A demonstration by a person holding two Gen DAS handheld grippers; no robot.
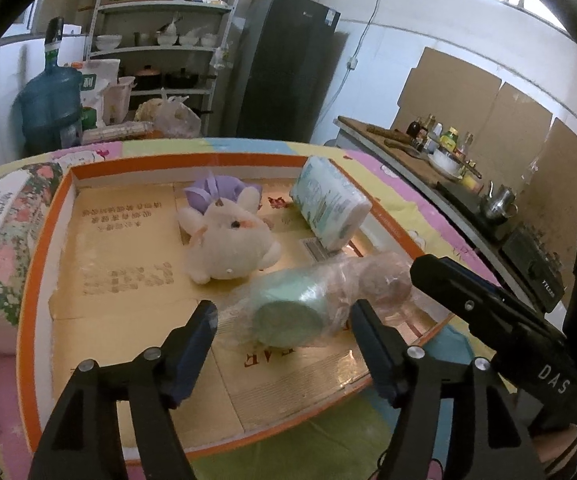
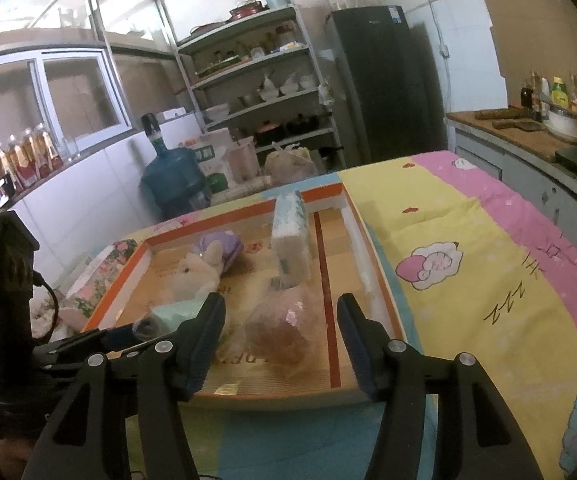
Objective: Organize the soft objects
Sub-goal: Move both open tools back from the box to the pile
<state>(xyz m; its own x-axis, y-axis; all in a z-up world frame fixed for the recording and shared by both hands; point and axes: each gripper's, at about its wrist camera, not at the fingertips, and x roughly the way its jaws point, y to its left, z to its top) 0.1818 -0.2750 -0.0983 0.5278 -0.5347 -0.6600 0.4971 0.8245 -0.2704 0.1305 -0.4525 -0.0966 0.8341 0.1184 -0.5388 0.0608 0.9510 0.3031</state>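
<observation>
A shallow orange-rimmed cardboard box point(image 1: 44, 248) lies on a cartoon-print blanket. Inside it sit a white plush rabbit with a purple hat point(image 1: 228, 240), a wrapped tissue pack point(image 1: 328, 204) and a clear plastic bag holding a green roll and a brown roll point(image 1: 296, 312). My left gripper point(image 1: 284, 332) is open, its pads either side of the bag's green end without pressing it. In the right wrist view, my right gripper point(image 2: 282, 320) is open around the bag's brown end point(image 2: 284, 332), pads apart from it. The rabbit point(image 2: 204, 268) and tissue pack point(image 2: 290, 240) lie beyond.
A floral tissue box point(image 1: 4, 232) lies left of the cardboard box. Behind the table stand a blue water jug point(image 1: 48, 108), a shelf rack point(image 1: 160, 40) and a dark fridge point(image 1: 284, 68). A counter point(image 1: 448, 184) with bottles and a kettle runs along the right.
</observation>
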